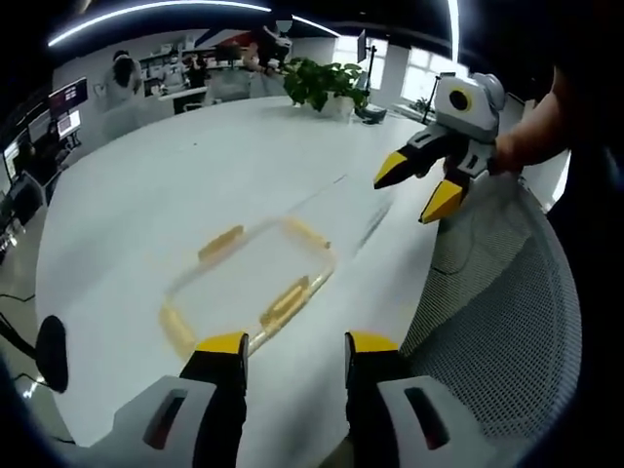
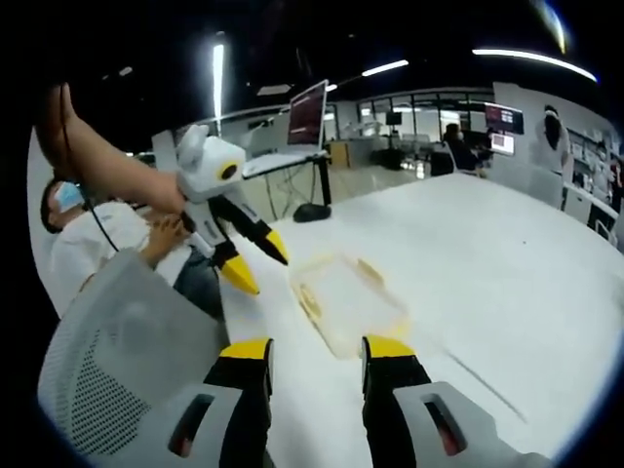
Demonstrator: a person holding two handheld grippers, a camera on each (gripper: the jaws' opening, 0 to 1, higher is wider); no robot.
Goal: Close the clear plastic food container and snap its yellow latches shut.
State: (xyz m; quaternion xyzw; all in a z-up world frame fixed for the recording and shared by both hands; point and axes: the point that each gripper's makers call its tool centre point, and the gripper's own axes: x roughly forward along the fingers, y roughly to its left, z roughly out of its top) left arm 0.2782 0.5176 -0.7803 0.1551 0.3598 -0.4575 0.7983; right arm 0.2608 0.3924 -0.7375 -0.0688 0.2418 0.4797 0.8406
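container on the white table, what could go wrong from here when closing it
1. The clear container lies near the table edge beside the mesh chair; pressing a yellow latch could slide it off.
2. Both grippers, left and right, are open and hold nothing, so nothing steadies it.
3. Its clear walls are blurred, so aim may miss.

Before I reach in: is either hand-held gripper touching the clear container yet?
No. In the left gripper view, both the left hand-held gripper and right hand-held gripper hang open, apart from the container.
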